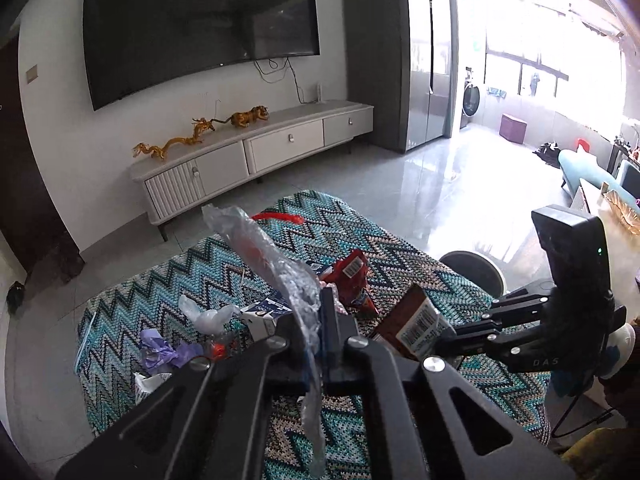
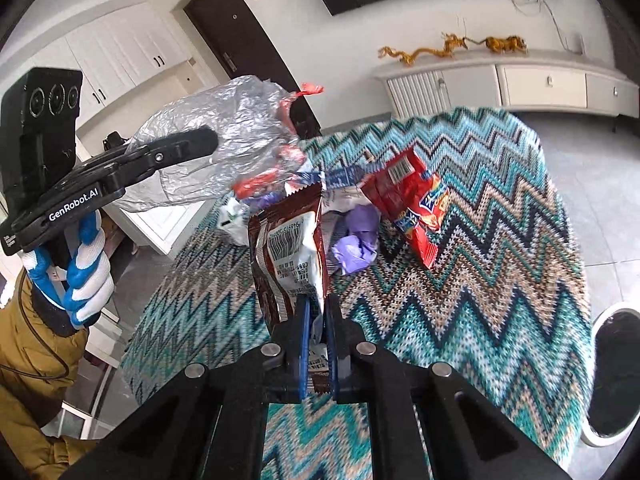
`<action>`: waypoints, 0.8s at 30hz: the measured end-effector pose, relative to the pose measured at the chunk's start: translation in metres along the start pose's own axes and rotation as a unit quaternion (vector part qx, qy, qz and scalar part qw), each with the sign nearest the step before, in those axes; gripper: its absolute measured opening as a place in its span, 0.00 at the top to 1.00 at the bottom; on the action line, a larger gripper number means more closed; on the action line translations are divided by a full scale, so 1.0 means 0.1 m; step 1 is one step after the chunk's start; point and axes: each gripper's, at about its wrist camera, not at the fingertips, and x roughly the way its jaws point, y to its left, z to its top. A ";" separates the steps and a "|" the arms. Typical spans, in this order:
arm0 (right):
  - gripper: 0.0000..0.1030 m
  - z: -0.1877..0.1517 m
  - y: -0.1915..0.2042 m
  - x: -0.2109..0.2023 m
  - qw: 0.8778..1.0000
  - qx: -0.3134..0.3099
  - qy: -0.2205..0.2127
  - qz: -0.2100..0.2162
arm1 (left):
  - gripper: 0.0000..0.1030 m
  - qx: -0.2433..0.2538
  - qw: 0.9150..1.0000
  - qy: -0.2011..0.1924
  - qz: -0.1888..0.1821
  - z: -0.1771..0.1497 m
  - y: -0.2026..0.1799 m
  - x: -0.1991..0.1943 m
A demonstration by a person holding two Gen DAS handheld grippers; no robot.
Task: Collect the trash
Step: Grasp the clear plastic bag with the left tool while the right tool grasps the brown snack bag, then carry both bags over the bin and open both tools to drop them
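Note:
My left gripper (image 1: 320,308) is shut on a crumpled clear plastic bag (image 1: 276,264) with red print, held above the table; the bag also shows in the right wrist view (image 2: 224,136). My right gripper (image 2: 318,308) is shut on a brown snack wrapper (image 2: 288,248) with a barcode, lifted over the table; it shows in the left wrist view (image 1: 416,324) too. On the zigzag-patterned tablecloth (image 2: 480,280) lie a red snack packet (image 2: 416,200), a crumpled purple wrapper (image 2: 356,240), a small blue-and-white carton (image 1: 264,316) and white scraps (image 1: 208,316).
A round bin (image 2: 616,372) with a white rim stands on the floor right of the table. A TV cabinet (image 1: 256,152) runs along the far wall under a large TV (image 1: 200,28). A fridge (image 1: 424,60) stands at the right.

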 end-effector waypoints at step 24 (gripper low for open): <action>0.93 -0.22 -1.34 -2.02 0.949 0.111 -0.161 -0.247 | 0.98 0.065 0.993 0.014 -0.094 0.90 -1.59 0.69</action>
